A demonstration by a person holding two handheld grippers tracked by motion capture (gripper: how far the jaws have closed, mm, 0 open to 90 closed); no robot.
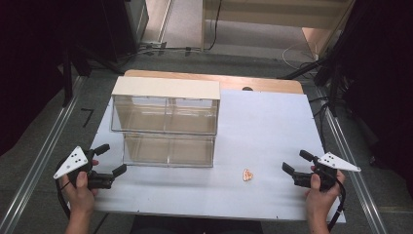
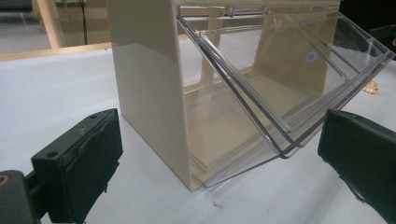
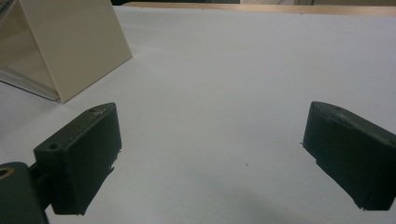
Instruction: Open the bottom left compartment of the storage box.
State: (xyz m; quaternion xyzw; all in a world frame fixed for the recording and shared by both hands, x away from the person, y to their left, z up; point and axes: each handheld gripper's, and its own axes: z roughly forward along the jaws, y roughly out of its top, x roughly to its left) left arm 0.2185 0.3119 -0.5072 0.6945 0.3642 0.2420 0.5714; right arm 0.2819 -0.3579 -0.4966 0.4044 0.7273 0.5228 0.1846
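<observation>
High view: both jaws spread wide, empty — left gripper (image 1: pixel 108 159) beside tilted-out bin (image 2: pixel 285 93), right gripper (image 1: pixel 296 165) near snack (image 1: pixel 248 175); a clumsy pinch might crush it

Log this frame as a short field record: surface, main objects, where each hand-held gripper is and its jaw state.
surface: white table
cabinet: cream drawer cabinet with clear tilt-out bins, standing left of the table's centre
bins: lower clear bin tilted open
small item: orange piece lying on the table, right of the cabinet, touching nothing
left hand-held gripper: at the table's left edge, jaws open, aimed at the cabinet's left front corner, apart from it
right hand-held gripper: near the right edge, jaws open, holding nothing
</observation>
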